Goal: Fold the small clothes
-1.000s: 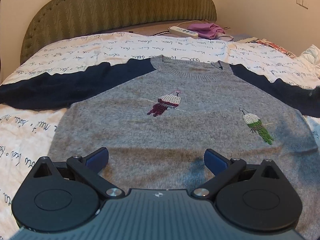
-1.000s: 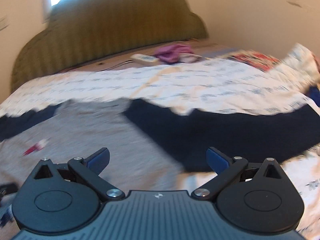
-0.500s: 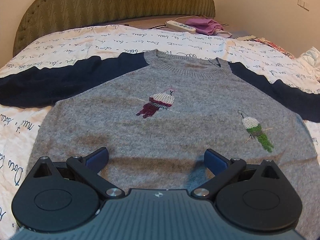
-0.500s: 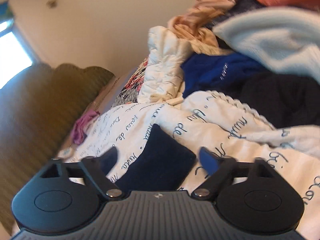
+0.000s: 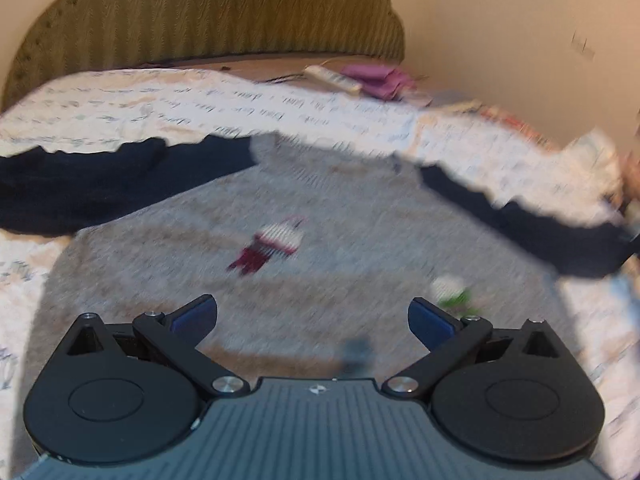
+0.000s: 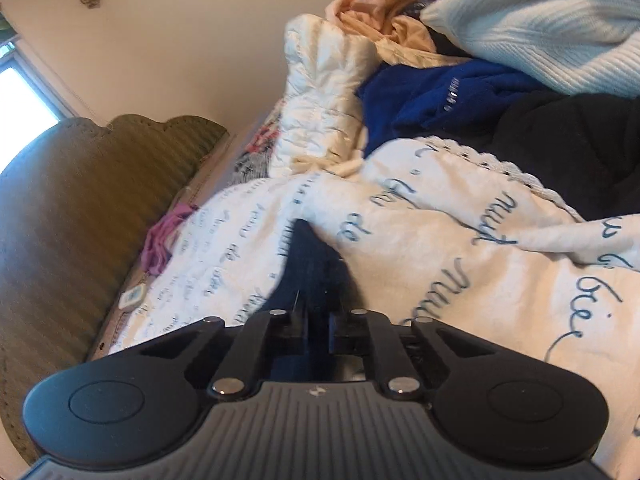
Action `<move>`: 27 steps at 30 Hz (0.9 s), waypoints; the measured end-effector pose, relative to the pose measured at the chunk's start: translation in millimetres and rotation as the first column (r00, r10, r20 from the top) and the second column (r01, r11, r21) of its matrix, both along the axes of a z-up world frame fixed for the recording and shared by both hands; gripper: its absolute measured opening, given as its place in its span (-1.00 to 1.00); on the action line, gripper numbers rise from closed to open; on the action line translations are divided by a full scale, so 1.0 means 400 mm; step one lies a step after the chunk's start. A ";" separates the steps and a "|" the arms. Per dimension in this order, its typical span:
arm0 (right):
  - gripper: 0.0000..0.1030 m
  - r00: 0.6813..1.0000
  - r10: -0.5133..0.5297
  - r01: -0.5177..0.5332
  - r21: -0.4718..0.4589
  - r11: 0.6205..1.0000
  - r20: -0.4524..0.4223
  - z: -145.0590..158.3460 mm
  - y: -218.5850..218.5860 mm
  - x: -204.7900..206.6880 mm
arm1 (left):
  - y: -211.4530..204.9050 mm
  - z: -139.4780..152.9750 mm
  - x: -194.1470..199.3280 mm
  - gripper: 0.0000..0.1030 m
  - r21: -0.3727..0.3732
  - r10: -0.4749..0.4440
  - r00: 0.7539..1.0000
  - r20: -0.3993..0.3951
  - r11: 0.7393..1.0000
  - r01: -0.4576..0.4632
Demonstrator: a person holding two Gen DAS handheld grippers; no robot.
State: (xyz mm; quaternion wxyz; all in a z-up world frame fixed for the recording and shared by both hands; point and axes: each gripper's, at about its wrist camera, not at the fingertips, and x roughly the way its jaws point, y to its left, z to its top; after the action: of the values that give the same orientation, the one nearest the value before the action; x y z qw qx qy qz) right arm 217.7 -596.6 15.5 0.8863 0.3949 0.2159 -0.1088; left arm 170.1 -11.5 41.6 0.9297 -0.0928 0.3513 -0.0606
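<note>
While the right gripper (image 6: 318,326) clamps the navy sleeve (image 6: 316,264) end, the sweater (image 5: 320,248) body lies ahead of the open left gripper (image 5: 312,314).

A bed (image 5: 120,96) in a cream script-printed cover carried the grey sweater (image 5: 360,248) spread flat, purple cloth (image 5: 376,78) by the headboard, and heaped clothes (image 6: 520,60) at one side.

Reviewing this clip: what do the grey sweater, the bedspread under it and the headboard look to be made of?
Sweater: looks like soft knit, wool or a blend; matte heathered grey, navy sleeves, stitched bird motifs, though blur hides the weave. Bedspread: seems a thin cream woven cotton, matte, printed with blue script, lacy trim at one edge. Headboard: apparently upholstered in olive textured fabric with wavy ribbing.
</note>
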 end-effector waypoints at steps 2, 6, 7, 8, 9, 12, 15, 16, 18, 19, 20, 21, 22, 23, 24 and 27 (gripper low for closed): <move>-0.85 0.997 0.058 -0.056 -0.038 0.998 0.054 0.042 0.056 -0.003 | 0.027 0.023 0.038 1.00 -0.156 -0.006 1.000 0.010 0.988 0.007; -0.85 0.959 0.253 -0.240 -0.113 0.964 0.127 0.127 0.239 0.007 | 0.054 0.037 0.125 0.99 -0.414 -0.021 1.000 -0.018 0.910 0.012; -0.85 0.942 0.305 -0.289 -0.125 0.949 0.139 0.142 0.290 0.010 | 0.053 0.036 0.140 0.99 -0.446 -0.027 0.999 -0.021 0.895 0.015; -0.85 0.923 0.356 -0.339 -0.128 0.932 0.149 0.152 0.346 0.012 | 0.049 0.033 0.155 0.99 -0.486 -0.040 0.999 -0.020 0.874 0.025; -0.85 0.900 0.407 -0.390 -0.129 0.912 0.155 0.157 0.400 0.016 | 0.045 0.027 0.169 0.99 -0.515 -0.051 0.998 -0.023 0.857 0.032; -0.85 0.836 0.528 -0.516 -0.112 0.849 0.151 0.146 0.550 0.033 | 0.026 0.004 0.209 0.99 -0.604 -0.086 0.994 -0.061 0.796 0.032; -0.85 0.780 0.616 -0.611 -0.076 0.788 0.111 0.103 0.675 0.061 | 0.010 -0.047 0.254 0.99 -0.700 -0.143 0.981 -0.129 0.714 0.012; -0.85 0.762 0.641 -0.639 -0.060 0.767 0.094 0.083 0.710 0.070 | 0.001 -0.065 0.266 0.99 -0.728 -0.164 0.976 -0.142 0.686 0.009; -0.85 0.743 0.667 -0.665 -0.048 0.745 0.060 0.047 0.764 0.073 | -0.021 -0.106 0.292 0.99 -0.762 -0.194 0.963 -0.189 0.647 -0.019; -0.83 0.733 0.679 -0.677 -0.044 0.734 0.049 0.036 0.783 0.075 | -0.031 -0.118 0.299 0.99 -0.773 -0.204 0.959 -0.197 0.634 -0.024; -0.83 0.726 0.687 -0.686 -0.032 0.727 0.045 0.025 0.794 0.075 | -0.042 -0.134 0.309 0.97 -0.784 -0.213 0.955 -0.207 0.620 -0.032; -0.83 0.727 0.685 -0.685 -0.020 0.728 0.046 0.018 0.797 0.071 | -0.053 -0.145 0.318 0.96 -0.795 -0.216 0.953 -0.213 0.606 -0.040; -0.83 0.729 0.683 -0.683 -0.014 0.730 0.049 0.016 0.800 0.068 | -0.062 -0.150 0.323 0.95 -0.803 -0.216 0.953 -0.215 0.594 -0.046; -0.83 0.729 0.683 -0.684 -0.009 0.730 0.052 0.011 0.792 0.062 | -0.073 -0.156 0.330 0.94 -0.811 -0.213 0.953 -0.214 0.583 -0.052; -0.83 0.727 0.684 -0.685 -0.007 0.729 0.057 0.014 0.791 0.061 | -0.081 -0.161 0.338 0.91 -0.813 -0.211 0.951 -0.225 0.579 -0.064; -0.80 0.716 0.697 -0.696 -0.032 0.717 0.046 0.020 0.781 0.046 | -0.104 -0.171 0.362 0.78 -0.808 -0.234 0.936 -0.264 0.584 -0.082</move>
State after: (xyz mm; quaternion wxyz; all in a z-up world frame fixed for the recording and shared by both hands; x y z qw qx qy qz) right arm 236.0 -284.3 23.3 0.8701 0.2822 0.3236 0.2419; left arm 315.0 -53.1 -26.9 0.7054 -0.4985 0.4448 -0.2367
